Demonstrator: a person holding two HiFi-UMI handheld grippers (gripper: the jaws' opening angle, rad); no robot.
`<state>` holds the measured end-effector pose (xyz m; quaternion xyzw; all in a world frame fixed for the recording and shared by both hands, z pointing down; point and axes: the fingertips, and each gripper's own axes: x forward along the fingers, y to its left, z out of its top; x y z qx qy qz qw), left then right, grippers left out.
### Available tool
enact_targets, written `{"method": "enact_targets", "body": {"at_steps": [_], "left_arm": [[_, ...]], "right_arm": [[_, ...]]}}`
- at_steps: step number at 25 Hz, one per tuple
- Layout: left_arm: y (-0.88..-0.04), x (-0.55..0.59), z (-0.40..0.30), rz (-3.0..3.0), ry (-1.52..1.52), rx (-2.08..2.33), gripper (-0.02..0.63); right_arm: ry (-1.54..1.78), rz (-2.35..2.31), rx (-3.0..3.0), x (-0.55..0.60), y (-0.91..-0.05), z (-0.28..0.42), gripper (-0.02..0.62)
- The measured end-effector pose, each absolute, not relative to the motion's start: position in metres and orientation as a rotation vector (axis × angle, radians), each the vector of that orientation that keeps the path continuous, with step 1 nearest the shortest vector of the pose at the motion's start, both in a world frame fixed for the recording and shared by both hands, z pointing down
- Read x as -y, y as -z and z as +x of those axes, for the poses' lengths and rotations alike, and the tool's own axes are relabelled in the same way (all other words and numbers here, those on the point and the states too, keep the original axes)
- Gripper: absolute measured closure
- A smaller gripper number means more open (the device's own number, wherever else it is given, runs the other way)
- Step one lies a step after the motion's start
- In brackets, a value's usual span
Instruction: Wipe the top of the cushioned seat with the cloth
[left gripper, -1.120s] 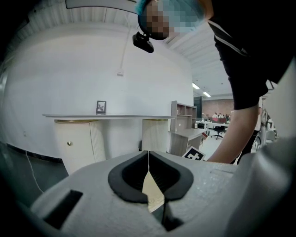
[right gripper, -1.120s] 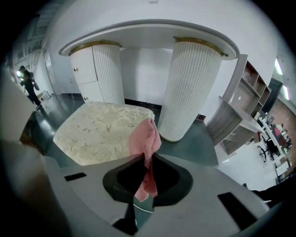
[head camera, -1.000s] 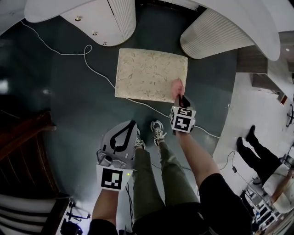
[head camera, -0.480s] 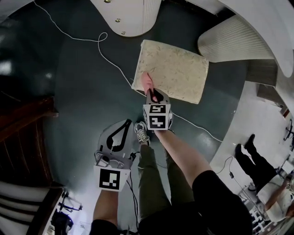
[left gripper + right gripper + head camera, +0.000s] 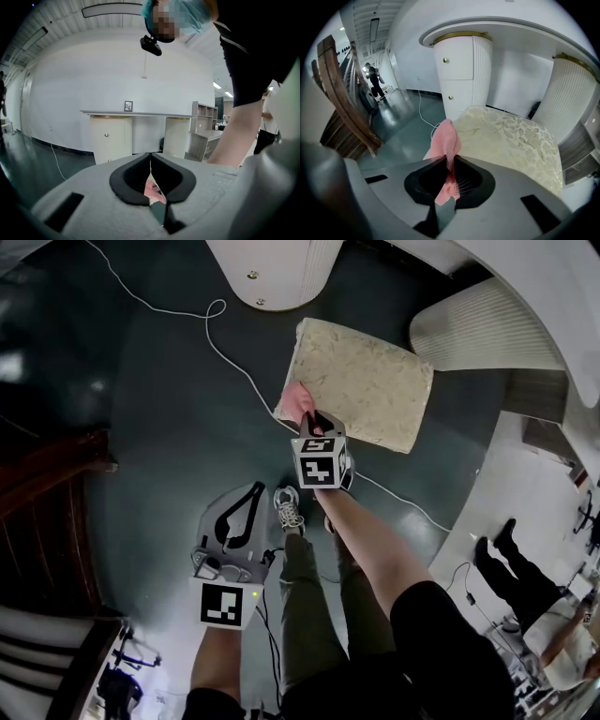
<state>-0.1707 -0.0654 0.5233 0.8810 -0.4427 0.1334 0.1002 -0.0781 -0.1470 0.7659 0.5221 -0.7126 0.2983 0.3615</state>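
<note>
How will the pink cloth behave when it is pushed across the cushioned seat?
Probably floppy: the pink cloth bunches in soft folds past the right gripper's jaws. It likely weighs little, since a thin pinch holds it. Its mesh texture may drag slightly on the cushioned seat.

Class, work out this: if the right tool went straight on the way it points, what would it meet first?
Probably the cushioned seat, near its corner; the pink cloth clamped in the right tool would touch it first. Depth is uncertain.
</note>
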Motion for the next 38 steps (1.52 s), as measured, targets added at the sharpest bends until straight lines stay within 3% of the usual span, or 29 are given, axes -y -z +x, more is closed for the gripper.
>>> {"method": "enact_targets", "body": {"at_steps": [16, 23, 30, 38], "left_arm": [[-0.521, 0.07, -0.055, 2.775, -0.435, 1.005, 0.586], [-0.516, 0.071, -0.01, 2.823, -0.446, 0.914, 0.586], [-0.505, 0.072, 0.01, 2.854, -0.463, 0.891, 0.586], [-0.477, 0.073, 0.015, 2.861, -0.483, 0.915, 0.586]], "right_arm": [[-0.912, 1.717, 1.433, 0.072, -0.772, 0.172, 0.557], [-1.224, 1.854, 1.098, 0.007, -0.799, 0.262, 0.558], [-1.224, 1.887, 1.088, -0.019, -0.78, 0.287, 0.558], [-1.231, 1.938, 1.232, 0.001, -0.722, 0.269, 0.558]]}}
